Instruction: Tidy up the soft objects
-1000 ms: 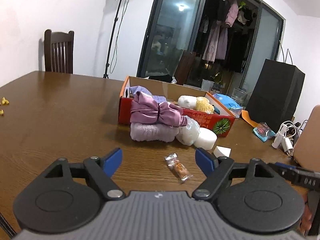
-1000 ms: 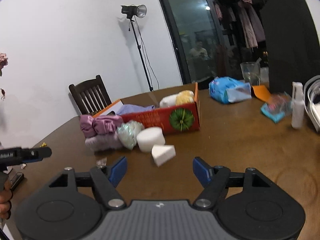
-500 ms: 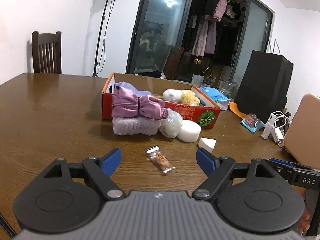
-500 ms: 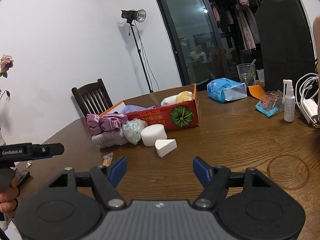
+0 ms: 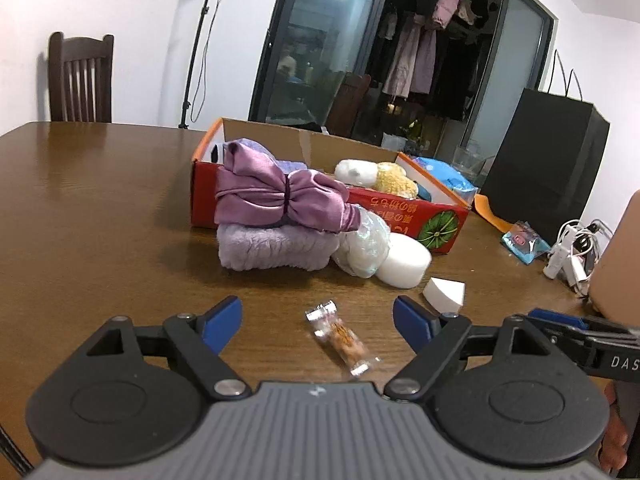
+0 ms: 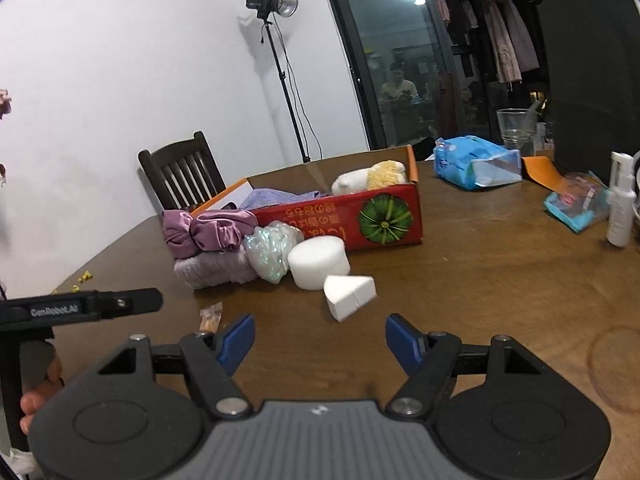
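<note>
A red cardboard box stands on the brown table and holds a white and yellow plush and lilac cloth. In front of it lie a purple satin bow on a lilac fluffy towel, a shiny crumpled bag, a round white sponge and a white wedge sponge. My left gripper is open and empty, near a wrapped snack. My right gripper is open and empty, just short of the wedge sponge.
A blue wipes pack, a clear cup, a blue sachet and a white spray bottle lie to the right. A black bag stands behind. A wooden chair is at the far left.
Both grippers have moved closer to the pile and the box. Both stay open. No object has moved.
</note>
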The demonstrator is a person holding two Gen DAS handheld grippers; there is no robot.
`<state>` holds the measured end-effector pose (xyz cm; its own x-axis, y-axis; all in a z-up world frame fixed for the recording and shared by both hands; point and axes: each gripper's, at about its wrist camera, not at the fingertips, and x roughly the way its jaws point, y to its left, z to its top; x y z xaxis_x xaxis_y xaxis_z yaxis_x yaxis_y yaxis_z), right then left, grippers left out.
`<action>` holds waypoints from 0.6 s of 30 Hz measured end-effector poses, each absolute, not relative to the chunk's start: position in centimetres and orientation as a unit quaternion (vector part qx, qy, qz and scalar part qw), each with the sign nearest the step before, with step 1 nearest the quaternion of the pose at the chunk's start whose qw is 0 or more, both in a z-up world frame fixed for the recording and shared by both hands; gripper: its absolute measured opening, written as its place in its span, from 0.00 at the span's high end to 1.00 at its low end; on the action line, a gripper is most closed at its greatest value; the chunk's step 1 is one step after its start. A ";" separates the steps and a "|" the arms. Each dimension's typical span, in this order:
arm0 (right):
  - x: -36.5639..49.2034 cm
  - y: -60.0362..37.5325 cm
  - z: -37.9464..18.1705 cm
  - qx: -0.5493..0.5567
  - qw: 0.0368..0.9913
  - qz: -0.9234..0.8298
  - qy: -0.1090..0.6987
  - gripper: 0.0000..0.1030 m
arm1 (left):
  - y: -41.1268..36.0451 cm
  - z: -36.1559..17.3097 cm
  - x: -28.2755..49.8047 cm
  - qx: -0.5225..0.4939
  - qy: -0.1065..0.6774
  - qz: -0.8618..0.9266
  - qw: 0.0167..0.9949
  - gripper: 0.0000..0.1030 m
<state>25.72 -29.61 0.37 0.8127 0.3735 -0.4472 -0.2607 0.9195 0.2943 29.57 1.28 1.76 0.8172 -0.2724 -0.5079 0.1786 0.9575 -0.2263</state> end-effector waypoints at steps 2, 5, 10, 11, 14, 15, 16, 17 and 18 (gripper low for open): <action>26.8 -28.7 0.5 0.103 0.946 0.168 0.258 0.30 | 1.6 1.6 30.7 -0.084 0.276 -0.118 0.950 0.18; 28.4 -27.2 1.1 0.097 0.945 0.177 0.256 0.33 | 2.7 2.0 32.4 -0.099 0.262 -0.116 0.953 0.18; 32.5 -24.4 2.8 0.092 0.939 0.219 0.248 0.37 | 5.5 3.9 35.7 -0.135 0.229 -0.102 0.959 0.18; 33.4 -23.7 3.2 0.088 0.939 0.229 0.240 0.37 | 6.1 4.1 36.6 -0.148 0.227 -0.101 0.957 0.18; 36.5 -20.9 3.8 0.072 0.934 0.261 0.232 0.37 | 7.4 4.1 38.8 -0.187 0.246 -0.119 0.944 0.25; 37.6 -19.8 3.7 0.061 0.931 0.269 0.240 0.37 | 7.7 3.9 39.6 -0.198 0.258 -0.133 0.936 0.40; 38.5 -18.8 3.4 0.053 0.929 0.271 0.247 0.42 | 7.9 3.6 40.2 -0.206 0.272 -0.141 0.929 0.55; 39.2 -17.9 3.2 0.045 0.928 0.271 0.252 0.47 | 8.0 3.3 40.6 -0.209 0.280 -0.140 0.926 0.57; 39.8 -17.1 2.9 0.032 0.925 0.276 0.259 0.59 | 8.0 3.2 40.7 -0.209 0.280 -0.135 0.927 0.62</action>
